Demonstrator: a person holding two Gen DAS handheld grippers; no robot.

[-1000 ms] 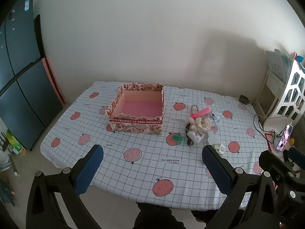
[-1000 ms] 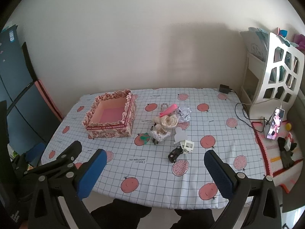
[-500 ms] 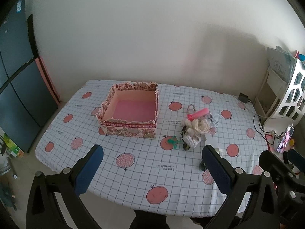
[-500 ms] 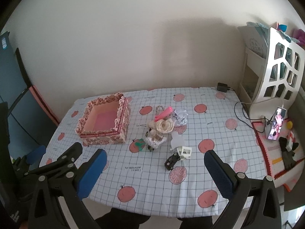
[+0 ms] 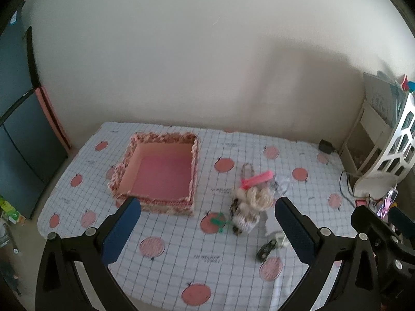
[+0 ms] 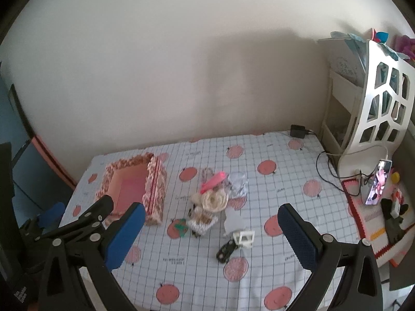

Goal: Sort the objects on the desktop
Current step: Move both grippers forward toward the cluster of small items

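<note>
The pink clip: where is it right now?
In both views the pink clip lies mid-table on the cluster of small items, just behind the cream yarn flower and to the right of the open floral box.

We see floral box: open, empty, pink inside, left | clutter pile: centre, right of box | black clip: nearest, beside white frame

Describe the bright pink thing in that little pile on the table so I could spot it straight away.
Start at the floral box with the pink inside, on the checked tablecloth. Just right of it sits a clutter of small items around a cream woolly flower. The pink clip lies slanted at the far edge of that pile, toward the wall; it is the only long, vivid pink piece there.
</note>
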